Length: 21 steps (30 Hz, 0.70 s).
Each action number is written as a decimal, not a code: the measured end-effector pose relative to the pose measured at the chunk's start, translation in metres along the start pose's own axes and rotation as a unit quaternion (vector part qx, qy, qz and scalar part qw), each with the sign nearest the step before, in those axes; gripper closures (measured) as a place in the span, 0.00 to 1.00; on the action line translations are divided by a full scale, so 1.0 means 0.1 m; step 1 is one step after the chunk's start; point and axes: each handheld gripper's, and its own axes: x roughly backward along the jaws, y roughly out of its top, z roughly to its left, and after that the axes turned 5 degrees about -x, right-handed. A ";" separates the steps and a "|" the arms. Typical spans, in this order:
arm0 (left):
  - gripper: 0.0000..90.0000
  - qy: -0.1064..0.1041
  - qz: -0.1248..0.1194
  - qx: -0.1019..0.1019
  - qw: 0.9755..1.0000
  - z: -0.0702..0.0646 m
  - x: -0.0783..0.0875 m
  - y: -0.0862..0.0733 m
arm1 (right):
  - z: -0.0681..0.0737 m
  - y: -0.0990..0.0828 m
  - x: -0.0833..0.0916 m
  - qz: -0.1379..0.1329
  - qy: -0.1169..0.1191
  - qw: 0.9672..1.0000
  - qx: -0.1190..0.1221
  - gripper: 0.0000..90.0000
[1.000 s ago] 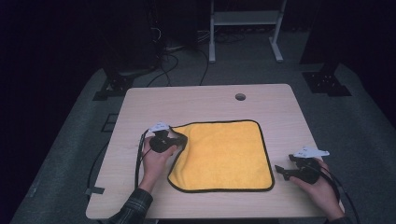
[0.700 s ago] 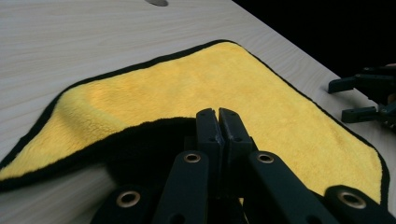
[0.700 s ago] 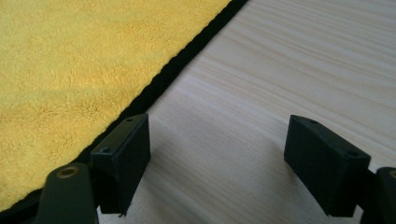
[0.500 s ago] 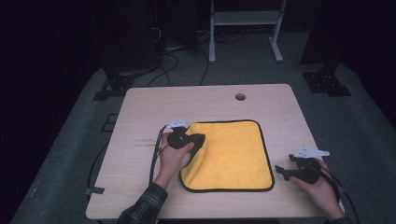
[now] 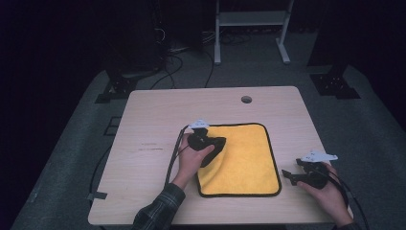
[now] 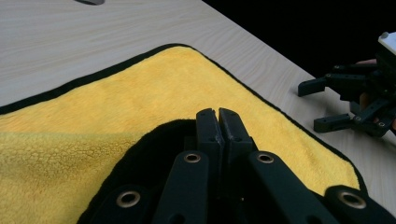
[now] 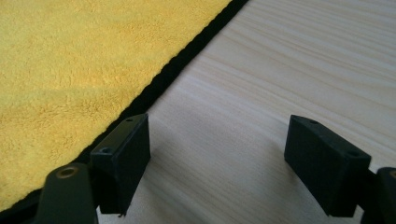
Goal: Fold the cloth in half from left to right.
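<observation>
A yellow cloth (image 5: 249, 158) with a black border lies on the wooden table (image 5: 153, 120), right of the middle. My left gripper (image 5: 219, 142) is over the cloth's left part, shut on its left edge, which is lifted and drawn over the rest. In the left gripper view the jaws (image 6: 218, 115) are pressed together with the black hem curling around them above the cloth (image 6: 140, 93). My right gripper (image 5: 287, 176) rests open on bare wood just right of the cloth's near right corner. Its jaws (image 7: 217, 154) stand wide apart beside the cloth's hem (image 7: 70, 56).
A round cable hole (image 5: 246, 99) sits near the table's far edge. The left gripper's cable (image 5: 173, 153) trails across the wood towards the near edge. A dark floor with cables and stand legs (image 5: 218, 57) surrounds the table.
My left gripper has moved right with the cloth's left edge in it, so that edge now lies folded over and the cloth looks narrower. The right gripper has stayed still.
</observation>
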 end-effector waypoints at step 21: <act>0.98 -0.052 0.011 0.001 0.999 -0.17 -0.59 0.23 | 0.00 0.00 0.00 0.000 0.001 1.000 0.000 0.24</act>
